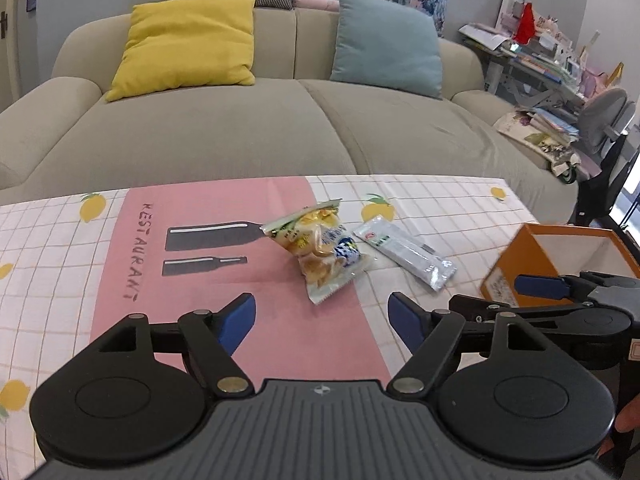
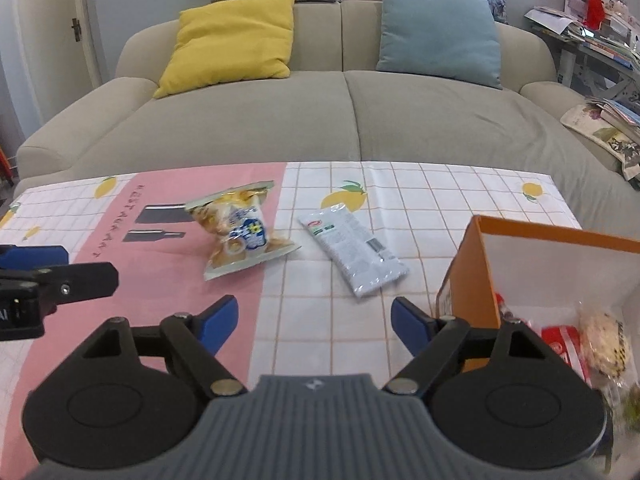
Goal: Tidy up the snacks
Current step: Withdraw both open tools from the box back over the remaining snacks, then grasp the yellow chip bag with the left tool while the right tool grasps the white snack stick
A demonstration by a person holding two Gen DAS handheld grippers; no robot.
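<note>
Both grippers, left gripper (image 1: pixel 322 320) and right gripper (image 2: pixel 314 320), are hovering released above the tablecloth (image 2: pixel 320 320), jaws spread, gripping nothing. At 12 o'clock the yellow snack bag (image 2: pixel 240 236) is lying beside the white packet (image 2: pixel 356 250); at 3 o'clock the orange box (image 2: pixel 474 276) is holding more snacks.

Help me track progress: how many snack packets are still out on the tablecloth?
2: the yellow snack bag on the pink panel, and the white packet right of it. The orange box holds others, partly hidden.
</note>
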